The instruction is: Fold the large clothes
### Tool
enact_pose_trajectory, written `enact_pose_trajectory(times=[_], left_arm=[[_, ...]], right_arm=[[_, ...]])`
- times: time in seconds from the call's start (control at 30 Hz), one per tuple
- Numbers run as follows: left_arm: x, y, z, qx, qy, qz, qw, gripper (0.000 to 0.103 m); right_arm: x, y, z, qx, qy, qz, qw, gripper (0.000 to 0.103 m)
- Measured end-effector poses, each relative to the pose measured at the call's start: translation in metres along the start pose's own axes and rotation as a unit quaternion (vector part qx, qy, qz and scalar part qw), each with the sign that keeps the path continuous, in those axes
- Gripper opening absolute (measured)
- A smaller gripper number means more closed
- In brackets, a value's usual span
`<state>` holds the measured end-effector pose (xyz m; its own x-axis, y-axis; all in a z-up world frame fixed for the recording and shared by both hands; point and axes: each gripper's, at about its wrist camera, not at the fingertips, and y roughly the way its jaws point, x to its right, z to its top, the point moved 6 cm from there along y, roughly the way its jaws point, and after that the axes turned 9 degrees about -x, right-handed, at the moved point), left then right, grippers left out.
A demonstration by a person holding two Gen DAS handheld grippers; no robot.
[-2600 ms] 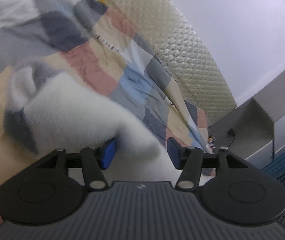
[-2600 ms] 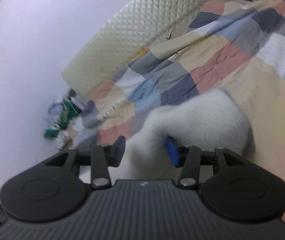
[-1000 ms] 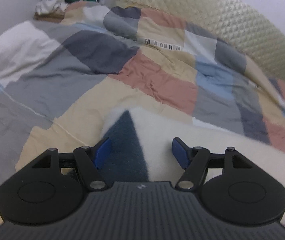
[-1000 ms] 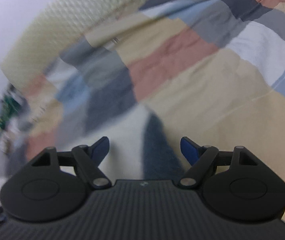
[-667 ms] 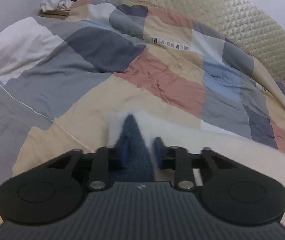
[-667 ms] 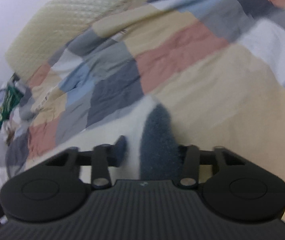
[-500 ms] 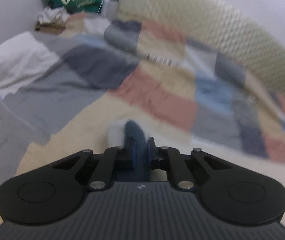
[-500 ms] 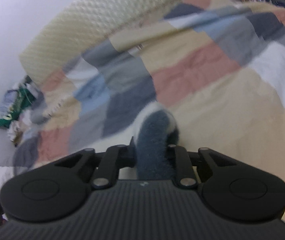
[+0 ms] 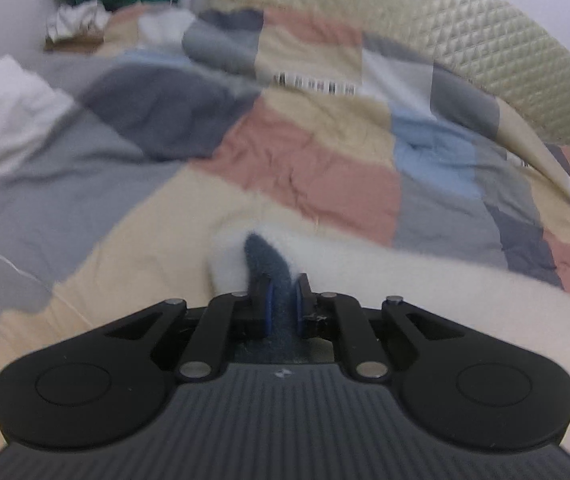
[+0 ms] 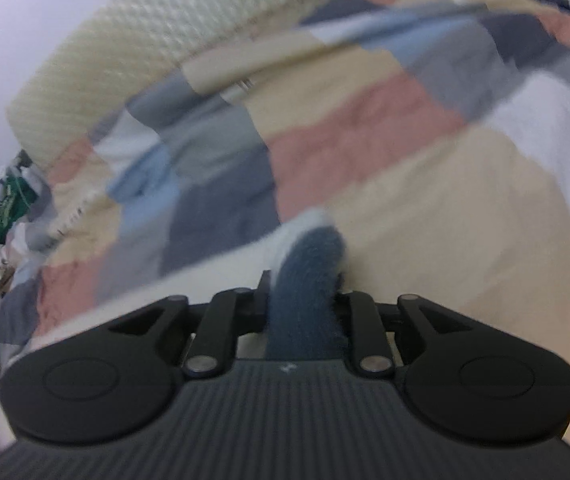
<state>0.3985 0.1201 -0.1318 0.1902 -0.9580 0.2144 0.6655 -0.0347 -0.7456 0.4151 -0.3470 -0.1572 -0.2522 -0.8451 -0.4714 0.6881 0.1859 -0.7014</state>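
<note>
**Both corners pinched, fleece strung between the two grippers**

Left gripper [image 9: 282, 304]: jaws clamped tight on a dark blue patch of the fleece [image 9: 425, 276], blue pads pressed to the cloth on both sides. The patch pokes up and fwd past the jaws, w/ white pile wrapped round its left side. From there the white body of the fleece runs off to the right of the jaws and back toward the camera, a long pale band lying over the quilt [image 9: 313, 168].

Right gripper [image 10: 303, 294]: jaws also clenched, on a thicker blue roll of the same fleece [image 10: 305, 280]. Here the white cloth trails the other way, to the left of the jaws and low, toward the bottom-left of the right wrist view.

So the relation that matters: the garment's long axis runs side to side between the two grips, each gripper on one end of an edge, neither nearer than the other as far as I can tell. Slack or taut in the middle: can't tell, the span is hidden below both cameras and the right view is blurred.

Ahead of both jaws: open quilt on the bed, then the padded headboard [image 9: 465, 16]. Judging by that, the next move prob. carries this held edge fwd or up as a pair, keeping both ends level so the fold lands square. Risk: fluffy pile is thick, could creep out of the pinch if one side pulls harder.
</note>
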Motion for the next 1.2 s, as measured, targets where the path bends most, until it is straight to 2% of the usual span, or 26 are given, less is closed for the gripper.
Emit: enact_pose_trajectory(times=[0.13, 0.27, 0.43, 0.53, 0.6, 0.63, 0.7, 0.8, 1.0, 1.1, 1.13, 1.2], left_arm=[[-0.006, -0.006, -0.001, 0.005, -0.016, -0.021, 0.9996, 0.016], [-0.008, -0.03, -0.004, 0.025, -0.043, -0.041, 0.9979, 0.043], [0.001, -0.087, -0.018, 0.056, -0.053, -0.071, 0.9945, 0.055], [0.006, -0.116, -0.036, 0.052, -0.081, -0.093, 0.991, 0.063], [0.011, -0.127, -0.05, 0.038, -0.102, -0.115, 0.9874, 0.065], [0.015, -0.13, -0.058, 0.028, -0.11, -0.126, 0.9854, 0.066], [0.022, -0.129, -0.071, 0.003, -0.127, -0.145, 0.9812, 0.073], [0.028, -0.116, -0.088, -0.041, -0.163, -0.178, 0.9696, 0.075], [0.023, -0.074, -0.109, -0.098, -0.237, -0.211, 0.9431, 0.077], [0.014, -0.052, -0.112, -0.105, -0.281, -0.249, 0.9209, 0.077], [0.012, -0.046, -0.112, -0.106, -0.298, -0.268, 0.91, 0.077], [0.005, -0.038, -0.109, -0.097, -0.321, -0.28, 0.8994, 0.077]], right_arm=[[-0.001, -0.003, 0.0, 0.0, 0.02, 0.005, 1.0, 0.026], [-0.002, -0.016, -0.006, 0.01, 0.043, 0.015, 0.999, 0.029], [-0.002, -0.05, -0.018, 0.038, 0.061, 0.026, 0.997, 0.033], [0.001, -0.077, -0.028, 0.058, 0.075, 0.037, 0.995, 0.045], [0.001, -0.094, -0.033, 0.069, 0.088, 0.053, 0.992, 0.059], [0.0, -0.102, -0.036, 0.073, 0.095, 0.063, 0.991, 0.063], [-0.002, -0.112, -0.045, 0.073, 0.112, 0.088, 0.987, 0.079], [0.001, -0.111, -0.067, 0.037, 0.165, 0.139, 0.976, 0.082], [-0.01, -0.073, -0.107, -0.063, 0.204, 0.177, 0.961, 0.083], [-0.017, -0.052, -0.109, -0.075, 0.212, 0.183, 0.957, 0.083], [-0.018, -0.042, -0.107, -0.077, 0.216, 0.183, 0.956, 0.083], [-0.017, -0.027, -0.102, -0.074, 0.224, 0.176, 0.956, 0.083]])
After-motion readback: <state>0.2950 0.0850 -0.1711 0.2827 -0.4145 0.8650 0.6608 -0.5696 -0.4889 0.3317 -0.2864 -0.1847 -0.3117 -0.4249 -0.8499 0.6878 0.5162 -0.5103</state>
